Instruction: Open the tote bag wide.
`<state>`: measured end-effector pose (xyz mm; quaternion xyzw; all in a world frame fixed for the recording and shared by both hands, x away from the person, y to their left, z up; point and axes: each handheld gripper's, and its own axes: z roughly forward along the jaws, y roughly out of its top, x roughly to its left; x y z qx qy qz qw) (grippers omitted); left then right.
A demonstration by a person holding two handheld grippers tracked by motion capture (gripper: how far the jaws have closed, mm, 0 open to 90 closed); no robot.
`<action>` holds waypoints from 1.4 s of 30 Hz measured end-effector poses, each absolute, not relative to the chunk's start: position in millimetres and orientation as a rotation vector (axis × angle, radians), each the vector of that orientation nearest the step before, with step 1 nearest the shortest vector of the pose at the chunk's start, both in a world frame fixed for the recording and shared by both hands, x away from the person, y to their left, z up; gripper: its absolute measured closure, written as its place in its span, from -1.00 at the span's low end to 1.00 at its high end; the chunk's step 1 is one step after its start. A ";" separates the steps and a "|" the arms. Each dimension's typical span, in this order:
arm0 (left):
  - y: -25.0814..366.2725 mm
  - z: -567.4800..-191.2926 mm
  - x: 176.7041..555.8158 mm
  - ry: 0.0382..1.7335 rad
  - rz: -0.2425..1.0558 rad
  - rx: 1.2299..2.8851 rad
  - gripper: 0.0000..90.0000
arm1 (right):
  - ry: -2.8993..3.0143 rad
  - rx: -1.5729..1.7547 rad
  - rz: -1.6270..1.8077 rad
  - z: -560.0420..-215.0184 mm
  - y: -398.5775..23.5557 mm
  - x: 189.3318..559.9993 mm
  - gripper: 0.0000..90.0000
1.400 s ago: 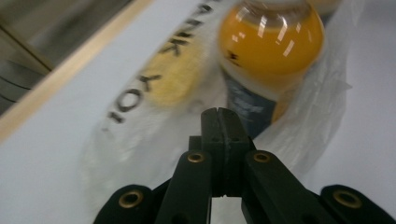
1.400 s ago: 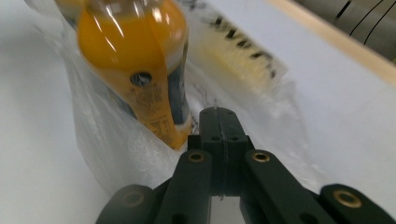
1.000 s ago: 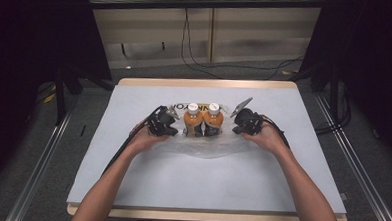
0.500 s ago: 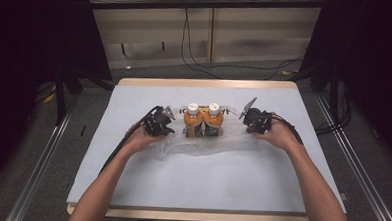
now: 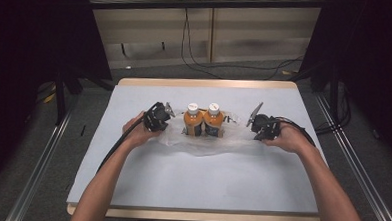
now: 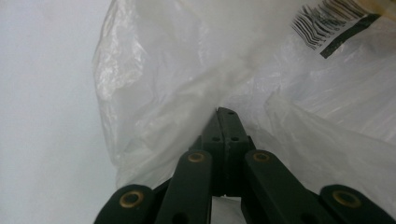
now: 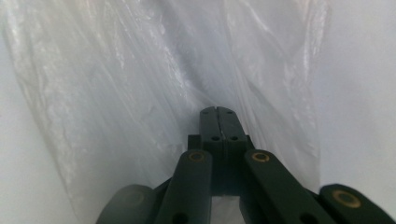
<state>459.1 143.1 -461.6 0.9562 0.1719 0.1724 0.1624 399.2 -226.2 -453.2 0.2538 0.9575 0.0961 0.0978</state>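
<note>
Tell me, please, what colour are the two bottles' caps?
White, seen best in the high view: bottles' caps.

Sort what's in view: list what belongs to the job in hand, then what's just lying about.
In the job:
- thin clear plastic bag
- two orange bottles with white caps
- left gripper, shut on the bag
- right gripper, shut on the bag

Lying about:
- black cables on the floor
- white table cover

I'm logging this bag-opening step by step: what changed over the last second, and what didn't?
The right gripper, shut on the clear plastic bag, moved out to the person's right, away from the two orange bottles, stretching the bag wider. The left gripper stayed put, also clamped on the bag, and the bottles stayed upright side by side.
</note>
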 end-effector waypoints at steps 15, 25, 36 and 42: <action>155.2 -459.8 449.1 0.452 0.428 2.770 1.00 | 2.789 0.774 0.249 -453.7 -238.1 396.6 1.00; 179.0 -458.0 456.2 0.478 0.429 2.788 1.00 | 2.777 0.757 0.320 -455.1 -225.2 394.3 1.00; 189.8 -459.5 457.1 0.618 0.366 2.657 1.00 | 2.758 0.798 0.392 -455.7 -227.8 393.2 1.00; 191.9 -450.5 452.5 0.605 0.321 2.509 1.00 | 2.735 0.839 0.540 -452.7 -230.5 394.9 1.00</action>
